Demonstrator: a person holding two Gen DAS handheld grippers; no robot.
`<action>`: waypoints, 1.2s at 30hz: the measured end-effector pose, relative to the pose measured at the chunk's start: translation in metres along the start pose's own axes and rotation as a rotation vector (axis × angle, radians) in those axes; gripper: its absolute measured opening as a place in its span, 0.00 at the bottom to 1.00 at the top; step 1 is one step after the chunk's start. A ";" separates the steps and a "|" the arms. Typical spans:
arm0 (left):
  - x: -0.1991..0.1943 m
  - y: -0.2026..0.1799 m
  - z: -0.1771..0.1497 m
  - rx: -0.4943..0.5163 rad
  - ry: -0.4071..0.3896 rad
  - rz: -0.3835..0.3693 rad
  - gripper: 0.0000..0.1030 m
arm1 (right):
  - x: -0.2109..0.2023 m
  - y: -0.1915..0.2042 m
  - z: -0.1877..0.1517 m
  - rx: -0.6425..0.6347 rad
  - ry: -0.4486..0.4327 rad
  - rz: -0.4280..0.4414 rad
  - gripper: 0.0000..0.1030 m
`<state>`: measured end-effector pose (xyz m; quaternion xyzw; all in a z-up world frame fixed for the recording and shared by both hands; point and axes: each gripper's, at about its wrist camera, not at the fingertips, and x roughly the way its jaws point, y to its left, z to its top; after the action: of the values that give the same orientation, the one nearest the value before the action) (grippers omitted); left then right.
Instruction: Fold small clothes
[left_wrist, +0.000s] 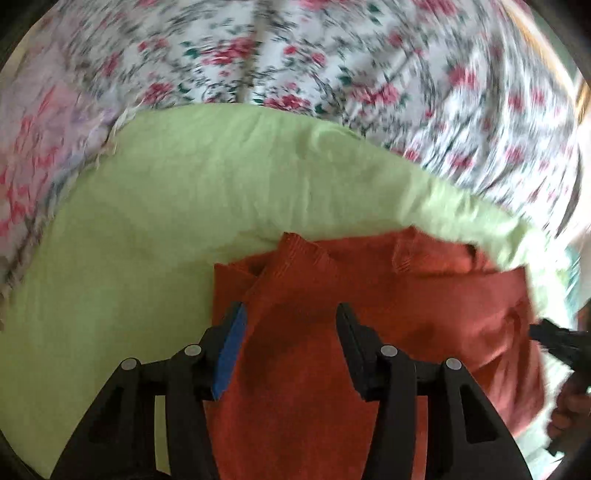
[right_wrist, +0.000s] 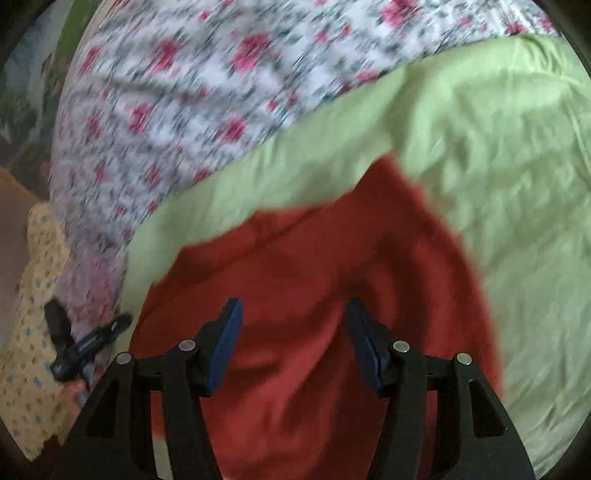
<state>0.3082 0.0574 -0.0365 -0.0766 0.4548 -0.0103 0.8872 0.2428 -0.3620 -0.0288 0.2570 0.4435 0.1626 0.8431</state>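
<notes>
A rust-red knit garment (left_wrist: 369, 317) lies folded on a light green cloth (left_wrist: 184, 192), with a ribbed cuff or hem turned up at its far edge. My left gripper (left_wrist: 290, 317) is open and hovers over the garment's left part, nothing between its pads. The same red garment (right_wrist: 314, 277) fills the lower middle of the right wrist view. My right gripper (right_wrist: 293, 314) is open above it and holds nothing. The other gripper shows at the left edge of the right wrist view (right_wrist: 79, 343) and at the right edge of the left wrist view (left_wrist: 554, 339). Both views are motion-blurred.
The green cloth (right_wrist: 498, 166) lies on a white bedsheet with red flowers (left_wrist: 295, 48) that spreads behind it (right_wrist: 184, 110). A yellow patterned fabric (right_wrist: 33, 332) lies at the left edge of the right wrist view.
</notes>
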 end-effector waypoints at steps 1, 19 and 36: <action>0.006 -0.007 0.002 0.016 0.002 0.000 0.50 | 0.002 0.007 -0.007 0.002 0.012 0.013 0.57; 0.037 0.014 0.016 -0.049 0.038 0.147 0.13 | 0.000 0.037 -0.065 0.077 0.080 0.060 0.62; -0.108 0.059 -0.115 -0.293 0.026 -0.050 0.40 | -0.016 0.038 -0.100 0.109 0.107 0.052 0.62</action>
<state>0.1489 0.1102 -0.0243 -0.2165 0.4610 0.0333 0.8599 0.1489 -0.3096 -0.0440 0.3051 0.4893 0.1736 0.7983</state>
